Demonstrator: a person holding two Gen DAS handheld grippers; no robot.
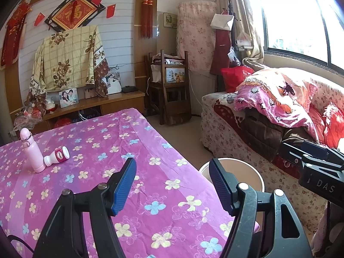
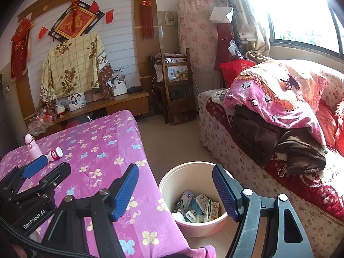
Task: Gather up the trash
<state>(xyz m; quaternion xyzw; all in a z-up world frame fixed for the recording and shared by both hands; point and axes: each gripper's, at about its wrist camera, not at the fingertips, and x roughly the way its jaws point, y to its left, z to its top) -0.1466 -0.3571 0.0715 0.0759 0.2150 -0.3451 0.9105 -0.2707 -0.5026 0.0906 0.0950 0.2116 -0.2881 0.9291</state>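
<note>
Holding both grippers released and empty, you keep the left gripper [image 1: 173, 186] over the tablecloth [image 1: 90, 150], the right gripper [image 2: 175, 191] above the bin [image 2: 167, 185] of trash [image 2: 196, 208].

A sofa [image 2: 247, 150] (piled with blankets) faces a flower-print table [image 1: 129, 146].

Both tools are the same build: black plastic frames with triangular cutouts, silver round pivot screws at the joints, and ribbed blue pads on the inside of each finger. The left tool [image 1: 172, 185] has scuffed, dusty-looking arms. From its camera the right tool's [image 2: 175, 192] black body reads "DAS" in pale letters. The left one's side says "GenRobot.AI" in white, with a black braided cable just below that lettering.
</note>
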